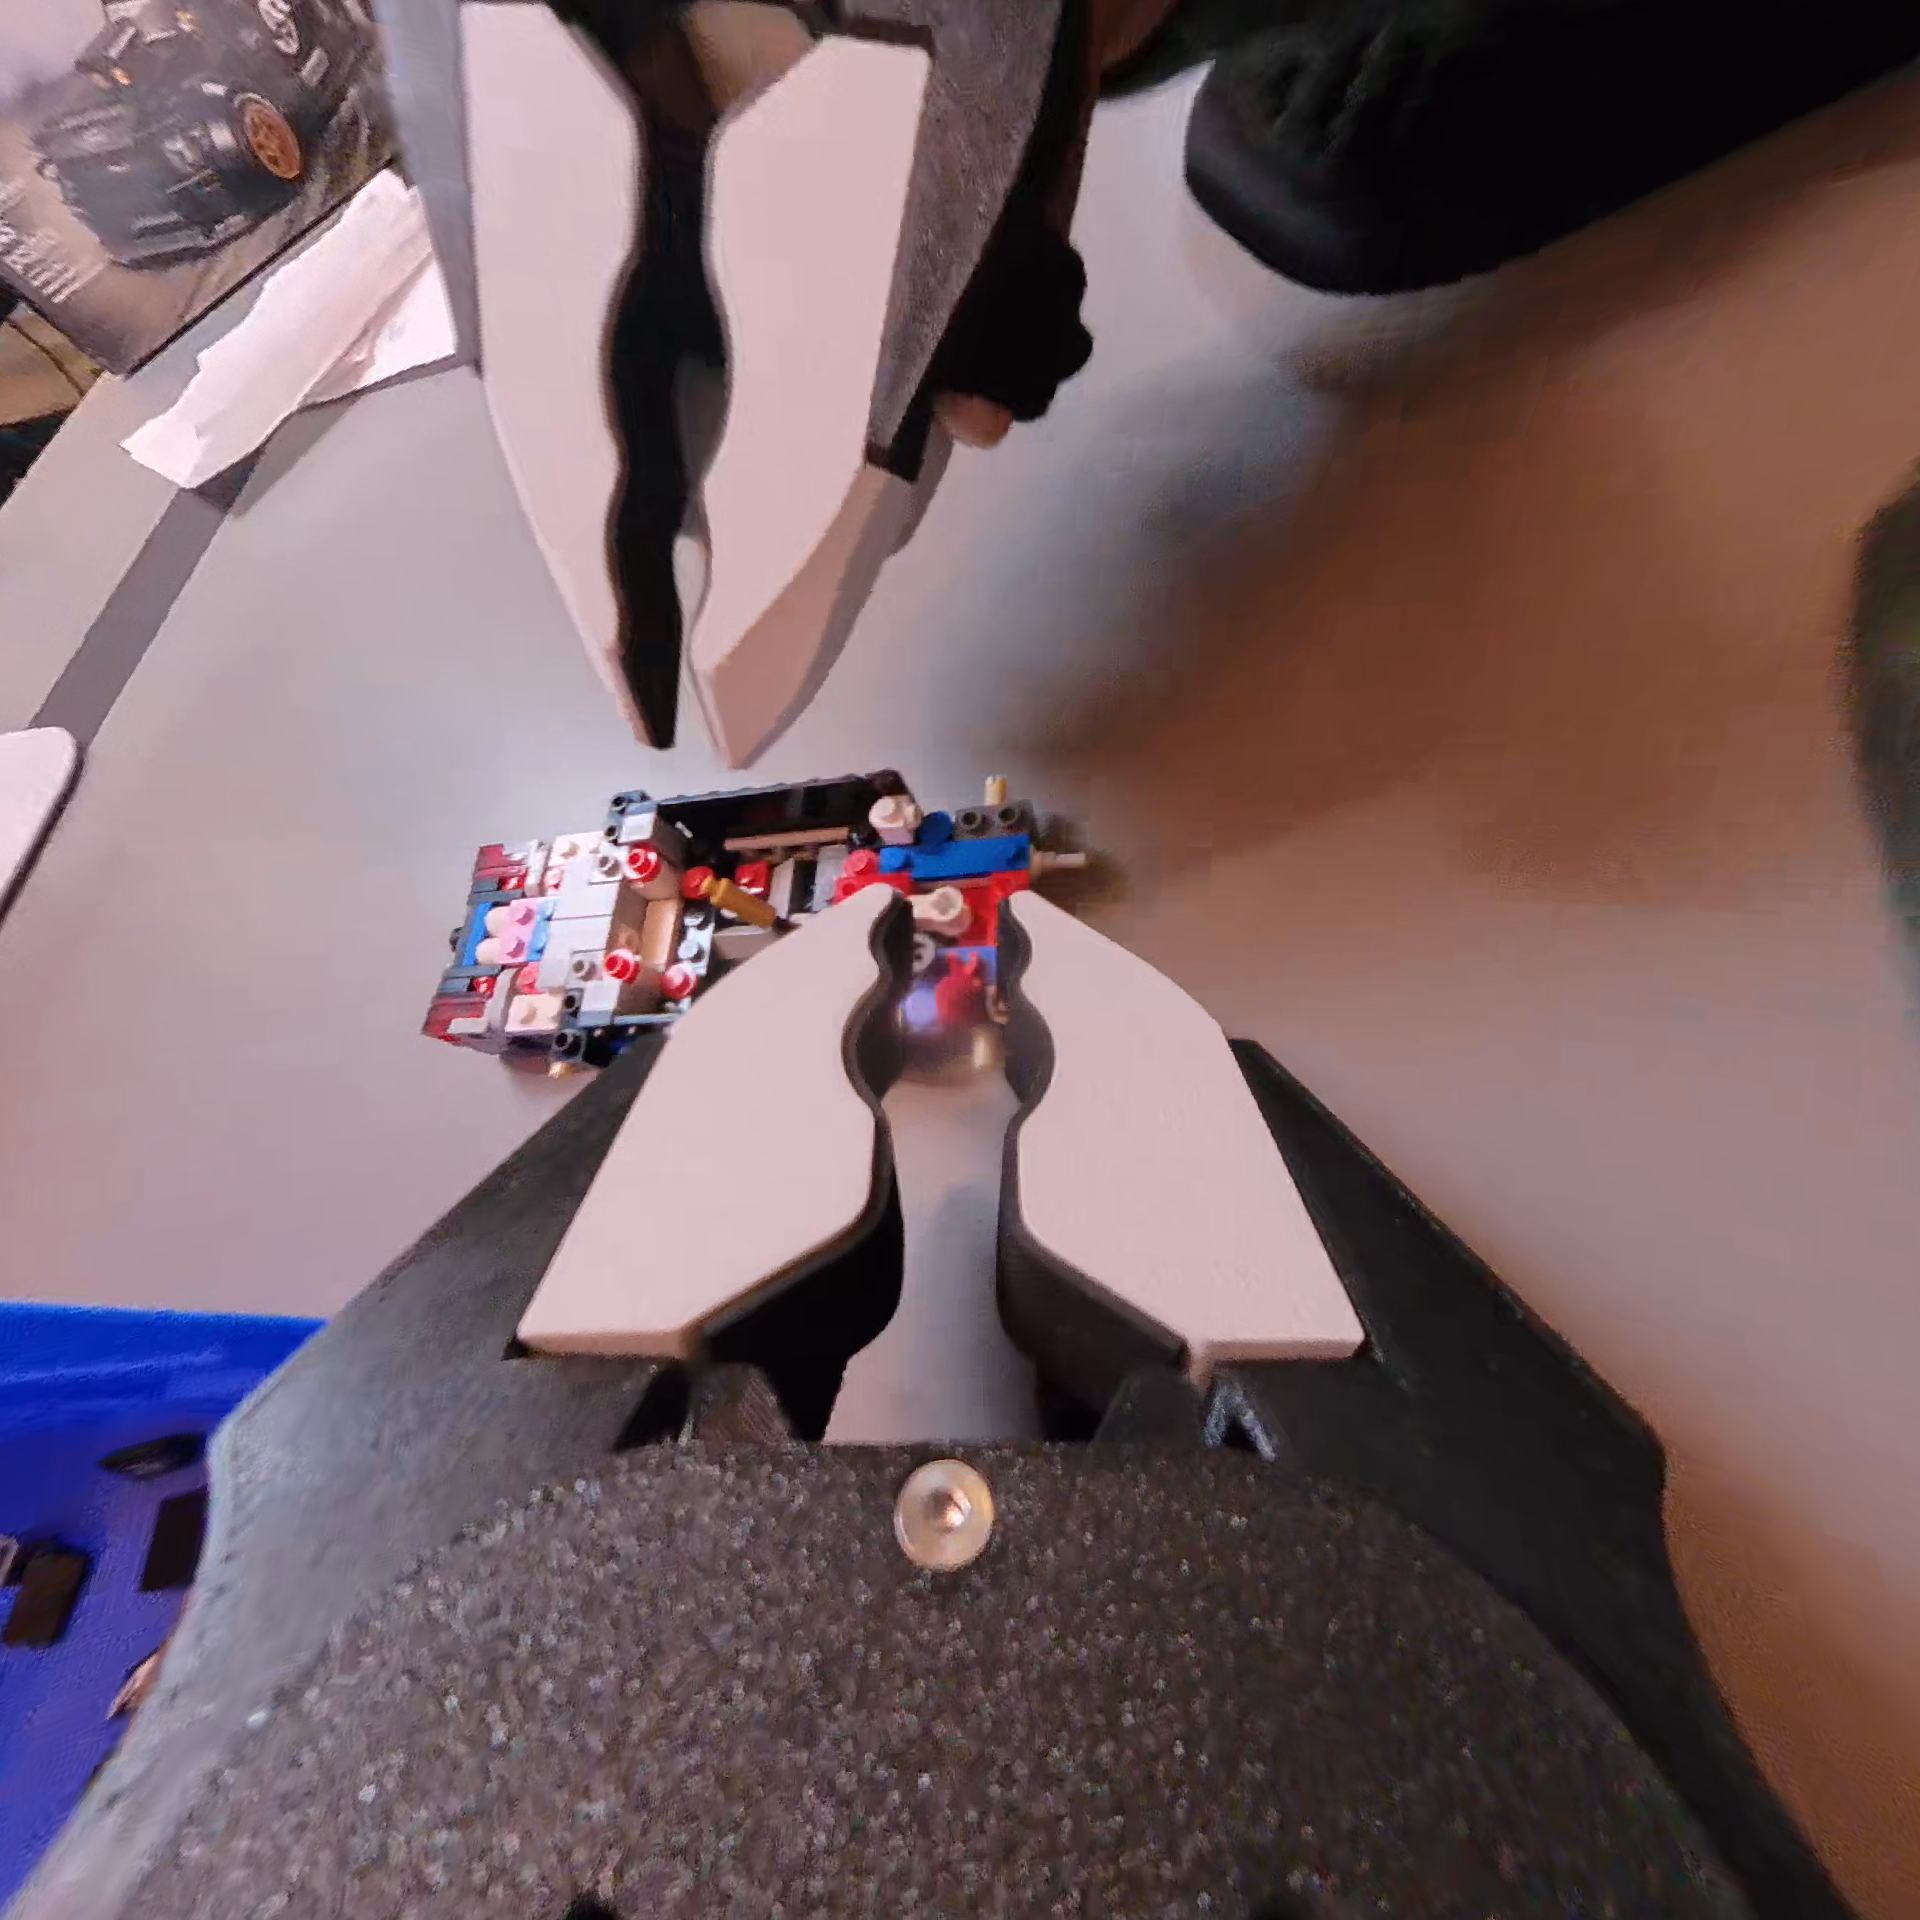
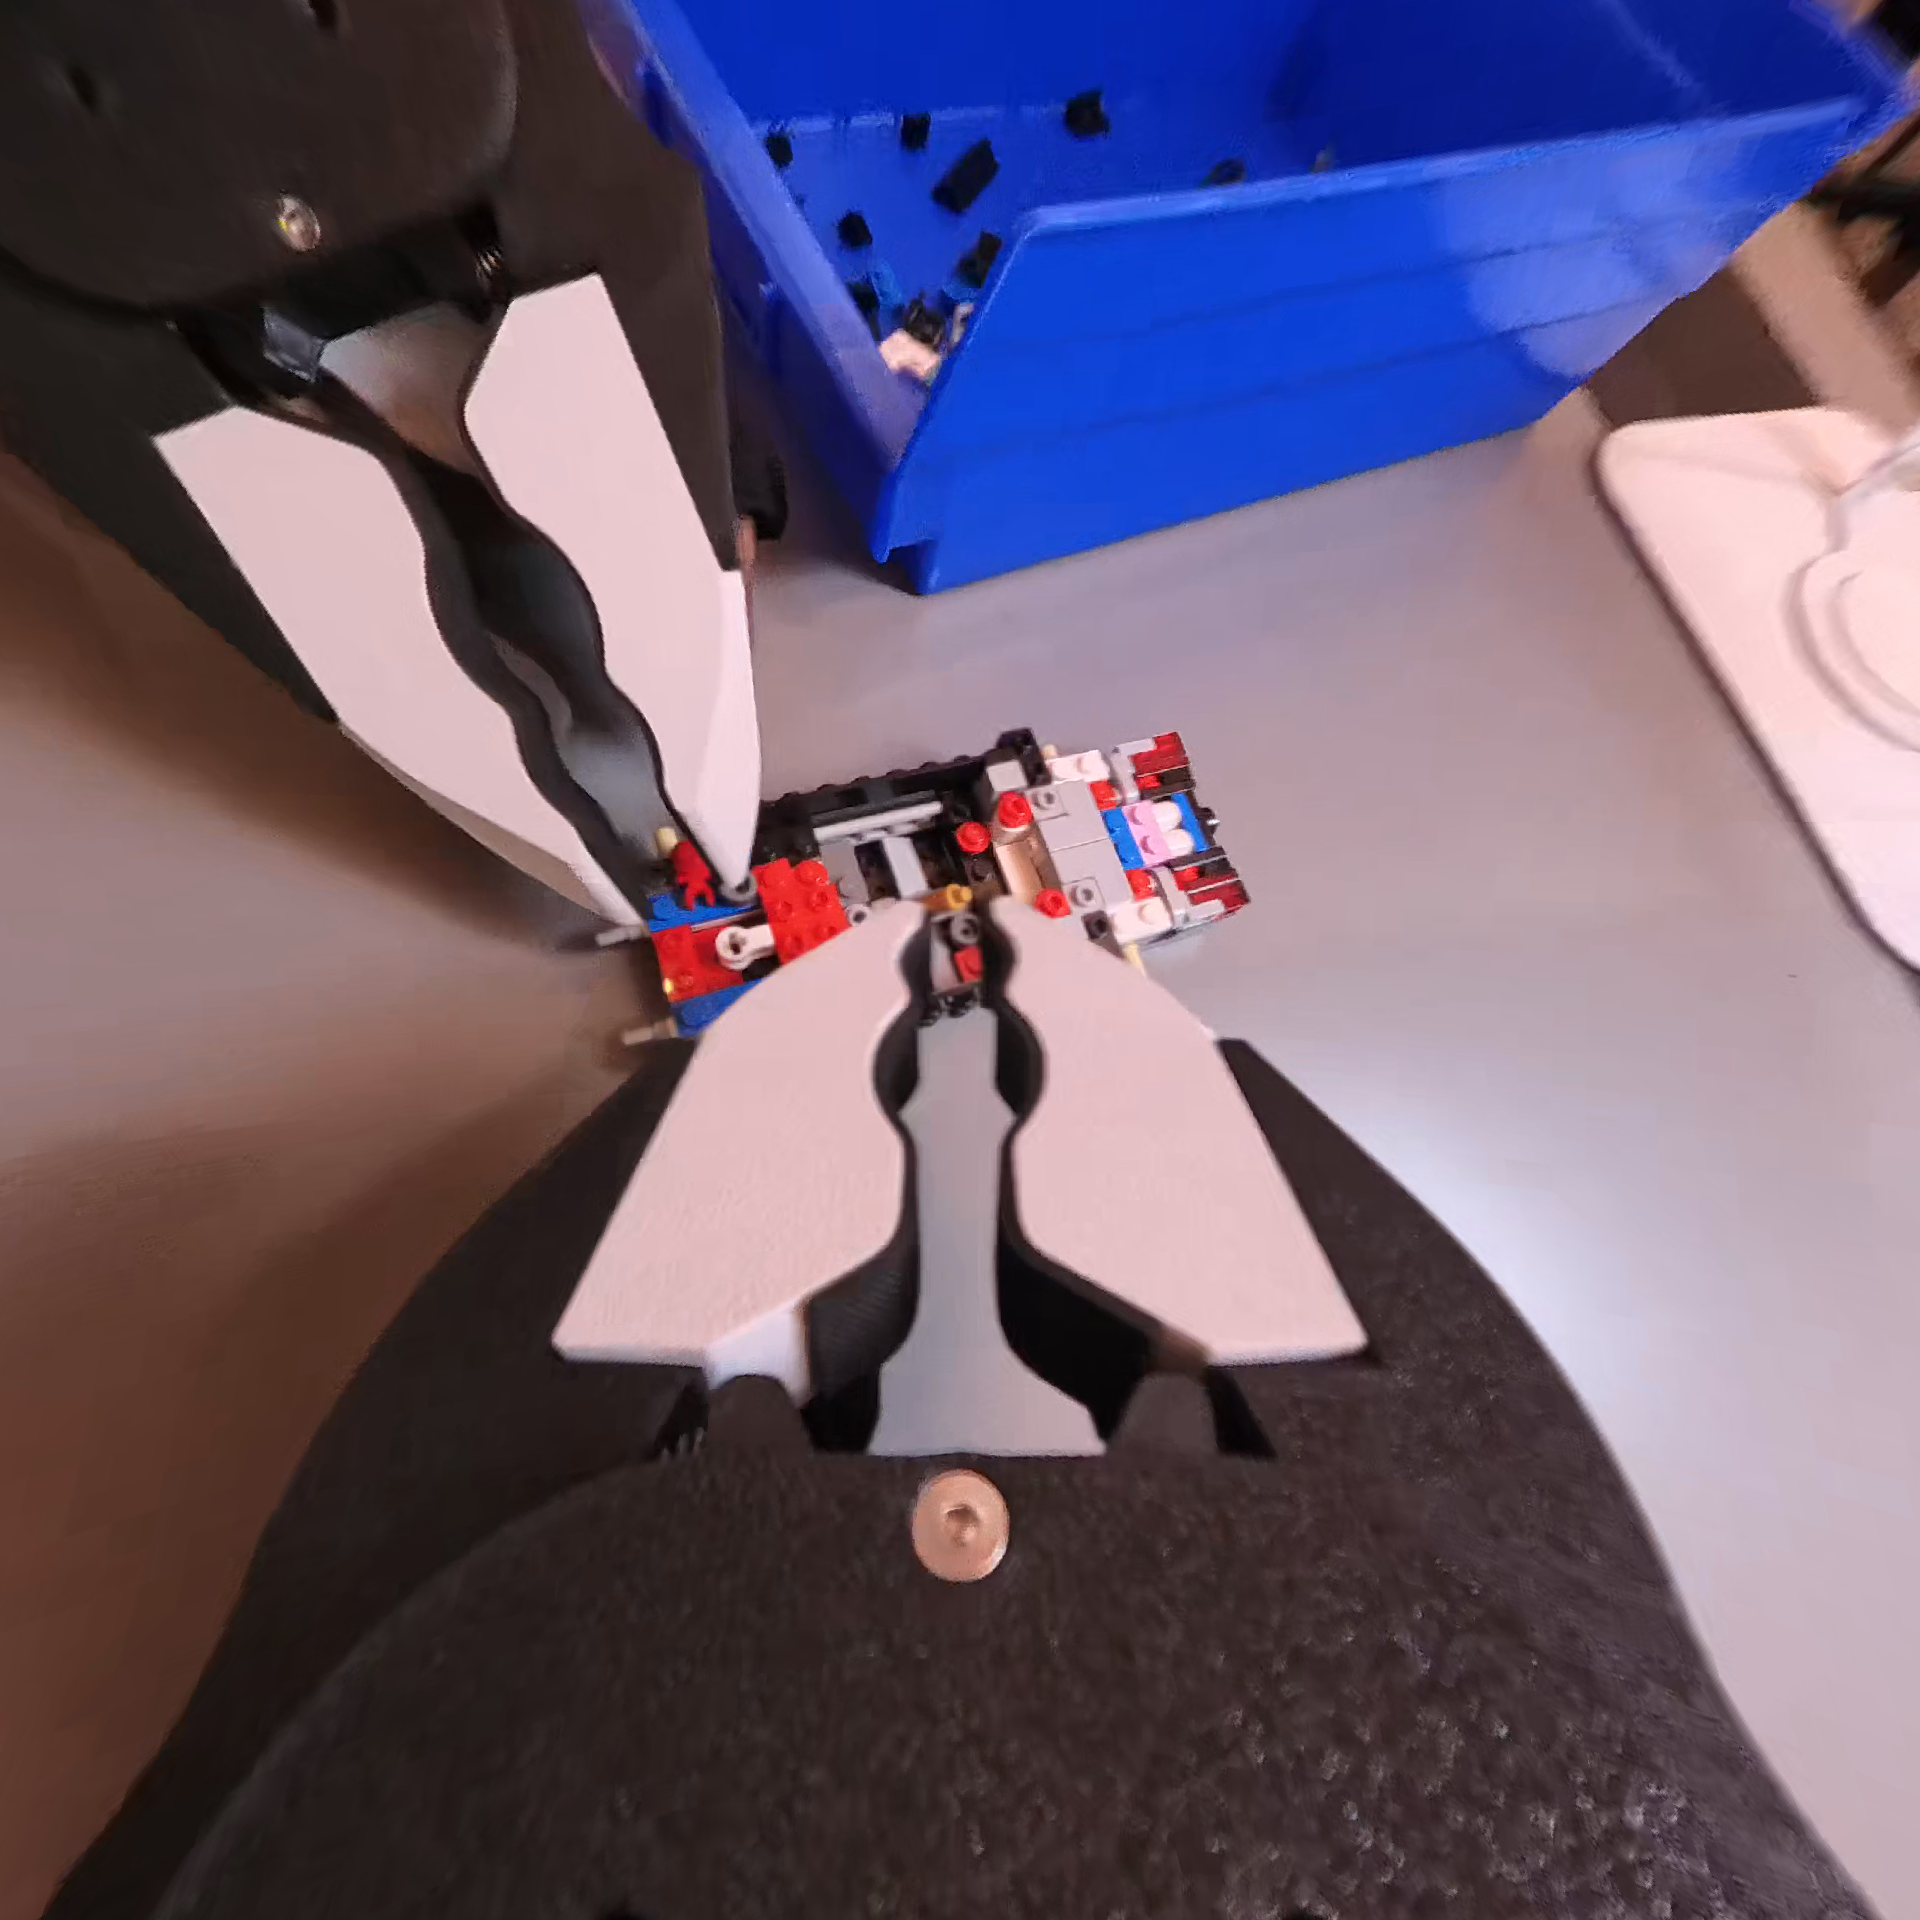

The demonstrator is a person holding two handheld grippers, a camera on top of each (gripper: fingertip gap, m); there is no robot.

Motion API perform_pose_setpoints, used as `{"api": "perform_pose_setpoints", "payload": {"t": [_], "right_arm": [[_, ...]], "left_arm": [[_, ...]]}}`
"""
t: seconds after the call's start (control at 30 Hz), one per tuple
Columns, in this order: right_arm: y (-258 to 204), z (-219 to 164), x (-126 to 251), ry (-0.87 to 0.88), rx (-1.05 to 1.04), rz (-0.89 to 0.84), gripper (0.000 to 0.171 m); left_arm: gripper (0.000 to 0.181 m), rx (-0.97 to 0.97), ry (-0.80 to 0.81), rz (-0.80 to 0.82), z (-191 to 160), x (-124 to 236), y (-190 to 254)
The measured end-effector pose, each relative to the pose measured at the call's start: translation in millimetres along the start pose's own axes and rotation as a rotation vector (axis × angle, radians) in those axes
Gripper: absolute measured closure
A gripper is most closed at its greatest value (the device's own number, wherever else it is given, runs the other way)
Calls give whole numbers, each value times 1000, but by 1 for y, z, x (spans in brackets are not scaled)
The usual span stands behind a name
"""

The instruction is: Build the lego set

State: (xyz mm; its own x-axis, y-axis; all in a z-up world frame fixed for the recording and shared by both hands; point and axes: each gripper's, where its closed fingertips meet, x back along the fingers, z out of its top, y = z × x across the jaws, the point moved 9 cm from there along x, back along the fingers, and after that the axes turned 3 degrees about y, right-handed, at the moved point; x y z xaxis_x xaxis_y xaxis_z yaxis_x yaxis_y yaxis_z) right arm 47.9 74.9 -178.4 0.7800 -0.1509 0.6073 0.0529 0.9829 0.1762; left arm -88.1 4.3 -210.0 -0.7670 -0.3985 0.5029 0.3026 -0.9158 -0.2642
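Observation:
A partly built lego model (image 1: 623,925) of red, blue, grey, black and pink bricks lies flat on the grey table; it also shows in the right wrist view (image 2: 1049,842). My left gripper (image 1: 954,909) is at the model's red and blue end. It is closed on a small red piece (image 1: 961,982) there. From the right wrist view, the left gripper (image 2: 681,883) comes down at the upper left with the red piece (image 2: 691,871) at its tips. My right gripper (image 2: 958,914) hovers over the model's middle, its jaws a narrow gap apart and empty. It reaches in from the top of the left wrist view (image 1: 698,748).
A blue bin (image 2: 1247,416) with several small dark pieces stands just behind the model, and its corner shows in the left wrist view (image 1: 104,1382). A white tray (image 2: 1766,644) lies at the right. A printed box (image 1: 177,135) and white paper (image 1: 301,343) lie far left. A gloved hand (image 1: 1018,343) holds the right gripper. Left tips to right tips: about 6 centimeters.

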Motion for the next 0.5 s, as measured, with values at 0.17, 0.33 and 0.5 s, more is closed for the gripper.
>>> {"api": "perform_pose_setpoints", "payload": {"t": [0.17,0.33,0.5], "right_arm": [[11,10,-16,-155,68,75,159],[10,10,-26,-233,100,127,159],[-4,14,-23,-219,115,233,159]], "left_arm": [[162,-51,-27,45,-1,1,2],[162,-36,-23,81,-2,9,-4],[162,-32,-62,80,-5,14,-8]]}}
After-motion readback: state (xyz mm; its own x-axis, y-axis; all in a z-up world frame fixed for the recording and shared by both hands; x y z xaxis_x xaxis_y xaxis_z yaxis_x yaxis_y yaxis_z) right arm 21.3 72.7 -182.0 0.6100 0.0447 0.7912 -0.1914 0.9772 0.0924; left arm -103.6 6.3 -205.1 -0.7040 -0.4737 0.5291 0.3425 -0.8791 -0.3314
